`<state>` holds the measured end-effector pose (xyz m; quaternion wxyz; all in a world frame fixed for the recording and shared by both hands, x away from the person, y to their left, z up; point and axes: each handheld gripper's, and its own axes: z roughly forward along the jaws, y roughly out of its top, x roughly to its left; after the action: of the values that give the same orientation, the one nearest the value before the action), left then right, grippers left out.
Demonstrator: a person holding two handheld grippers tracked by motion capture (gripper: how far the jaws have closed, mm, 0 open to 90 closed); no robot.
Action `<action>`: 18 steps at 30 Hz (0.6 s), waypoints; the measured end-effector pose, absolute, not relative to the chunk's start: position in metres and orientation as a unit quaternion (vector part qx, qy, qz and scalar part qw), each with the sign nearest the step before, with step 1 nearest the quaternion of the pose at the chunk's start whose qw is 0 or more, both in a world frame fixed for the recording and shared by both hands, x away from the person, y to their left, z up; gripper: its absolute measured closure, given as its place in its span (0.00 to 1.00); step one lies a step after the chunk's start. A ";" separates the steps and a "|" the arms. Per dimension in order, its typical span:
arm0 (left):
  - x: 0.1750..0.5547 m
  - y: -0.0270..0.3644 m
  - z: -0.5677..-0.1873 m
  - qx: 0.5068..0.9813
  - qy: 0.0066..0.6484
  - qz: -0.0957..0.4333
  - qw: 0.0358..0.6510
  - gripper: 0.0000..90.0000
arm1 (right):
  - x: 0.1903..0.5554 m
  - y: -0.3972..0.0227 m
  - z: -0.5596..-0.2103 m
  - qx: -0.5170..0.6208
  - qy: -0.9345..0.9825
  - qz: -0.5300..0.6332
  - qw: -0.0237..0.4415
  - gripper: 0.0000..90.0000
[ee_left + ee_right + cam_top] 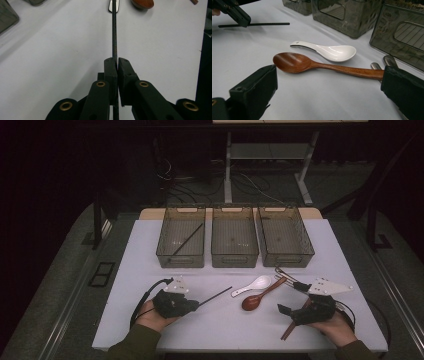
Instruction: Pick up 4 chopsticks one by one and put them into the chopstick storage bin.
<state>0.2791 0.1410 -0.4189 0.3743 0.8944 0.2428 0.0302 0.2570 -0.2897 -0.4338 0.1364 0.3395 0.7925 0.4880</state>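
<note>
White rectangular table [150, 320], big bare area on the near side of the three bins. Three smoky translucent plastic bins along far edge: left bin [181, 237] with one thin dark chopstick [188, 239] already lying slantwise inside, middle bin [234, 236] and right bin [286, 235] looking bare.

Near side of the bins, right of centre: brown wooden spoon [317, 64], bowl toward the person; white ceramic soup spoon [329, 50] just beyond it, close, contact unclear. Metal utensil handles [390, 60] by the right bin's near wall, brown wooden chopsticks [291, 327] under the right hand.

Left gripper [117, 61]: pads clamped on a thin black chopstick [114, 30], held near its back end, most of the length sticking out ahead toward the spoons, off the table. Right gripper [329, 82]: pads wide apart, nothing between, hovering low near the wooden spoon handle.

Risks, as judged: long overhang on a thin round stick, likely to pivot or slip in the pads on a fast swing. Tip could knock the white spoon or catch the left bin's near rim if carried too low. Likely destination the left bin, beside its mate.

Room: open path from left gripper up to left bin, nothing between. Right side crowded; table's right edge close to right hand.
</note>
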 end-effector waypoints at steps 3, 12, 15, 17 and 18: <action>0.280 0.143 -0.416 0.890 0.246 0.028 0.383 0.95 | 0.257 -0.290 -0.434 0.339 0.792 0.489 0.136 0.01; 0.286 0.147 -0.410 0.887 0.249 0.030 0.389 0.95 | 0.257 -0.290 -0.434 0.338 0.792 0.491 0.135 0.01; 0.288 0.148 -0.407 0.884 0.251 0.032 0.393 0.95 | 0.257 -0.290 -0.434 0.339 0.791 0.491 0.135 0.01; 0.290 0.148 -0.405 0.882 0.254 0.034 0.395 0.95 | 0.257 -0.290 -0.433 0.340 0.791 0.490 0.134 0.01; 0.290 0.149 -0.405 0.881 0.255 0.035 0.397 0.95 | 0.257 -0.290 -0.434 0.340 0.791 0.490 0.134 0.01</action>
<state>0.2904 0.1488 -0.4045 0.3965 0.8813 0.2546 0.0351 0.2570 -0.2897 -0.4335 0.1338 0.3396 0.7915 0.4902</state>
